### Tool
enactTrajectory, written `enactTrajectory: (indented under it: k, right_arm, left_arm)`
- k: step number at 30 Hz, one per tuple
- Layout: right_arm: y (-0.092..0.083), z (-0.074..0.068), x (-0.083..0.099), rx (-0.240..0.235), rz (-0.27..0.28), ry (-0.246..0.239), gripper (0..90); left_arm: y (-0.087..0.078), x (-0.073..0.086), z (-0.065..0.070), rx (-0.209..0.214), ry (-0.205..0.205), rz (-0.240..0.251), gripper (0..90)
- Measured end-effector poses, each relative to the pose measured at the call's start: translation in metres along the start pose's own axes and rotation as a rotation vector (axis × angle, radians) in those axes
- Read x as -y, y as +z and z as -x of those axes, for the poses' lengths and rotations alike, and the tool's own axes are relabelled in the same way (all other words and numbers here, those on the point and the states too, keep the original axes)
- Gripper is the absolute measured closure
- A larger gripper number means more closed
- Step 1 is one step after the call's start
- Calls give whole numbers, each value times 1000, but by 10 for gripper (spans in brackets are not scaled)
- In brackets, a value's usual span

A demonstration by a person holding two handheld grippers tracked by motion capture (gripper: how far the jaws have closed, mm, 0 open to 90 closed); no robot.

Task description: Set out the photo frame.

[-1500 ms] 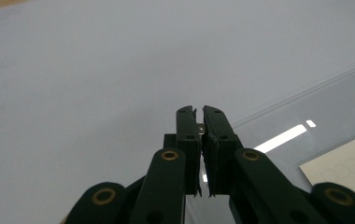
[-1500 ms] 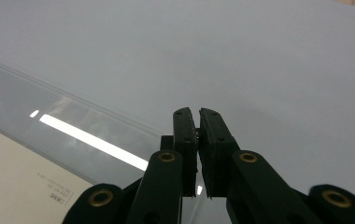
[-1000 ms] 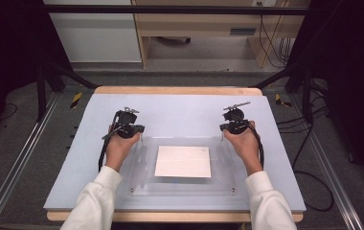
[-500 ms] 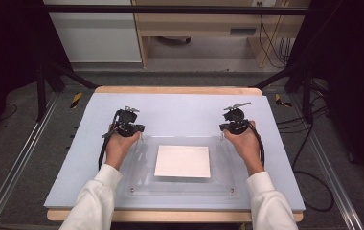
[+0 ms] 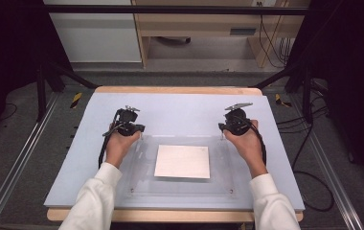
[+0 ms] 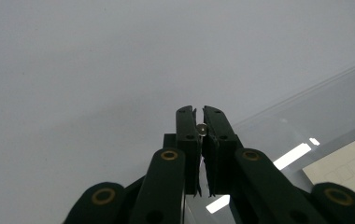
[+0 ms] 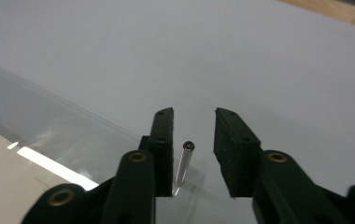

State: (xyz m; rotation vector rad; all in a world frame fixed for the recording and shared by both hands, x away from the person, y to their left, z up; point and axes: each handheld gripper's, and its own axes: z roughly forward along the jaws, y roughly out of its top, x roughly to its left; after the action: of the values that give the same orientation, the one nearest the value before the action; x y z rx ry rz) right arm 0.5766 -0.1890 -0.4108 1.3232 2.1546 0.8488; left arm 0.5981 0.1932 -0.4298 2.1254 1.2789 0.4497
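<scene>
Grippers at the far corners of a clear plate (image 5: pixel 122 179) w/ a white sheet (image 5: pixel 182 161) under it.
Left gripper (image 6: pixel 199 115) is pinched on a small metal pin (image 6: pixel 202 129); right gripper (image 7: pixel 193 116) is apart around another pin (image 7: pixel 184 163), not squeezing yet. Looks like an early step; plate lies flat on the table (image 5: pixel 185 112).

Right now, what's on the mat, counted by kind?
Clear plate: 1
White sheet: 1
Metal pins: 2, one gripped in the left claw, one standing between the open right claw's jaws
Total: 4
</scene>
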Motion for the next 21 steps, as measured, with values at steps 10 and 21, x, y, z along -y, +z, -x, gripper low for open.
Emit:
enactTrajectory:
  k: [10,21]
  right_arm:
    - [-63,-10,32,61,182,-115,283]
    - [-116,-13,135,29,217,-176,198]
  left_arm:
    - [1,0,0,1,2,1,849]
    - [2,0,0,-2,3,1,849]
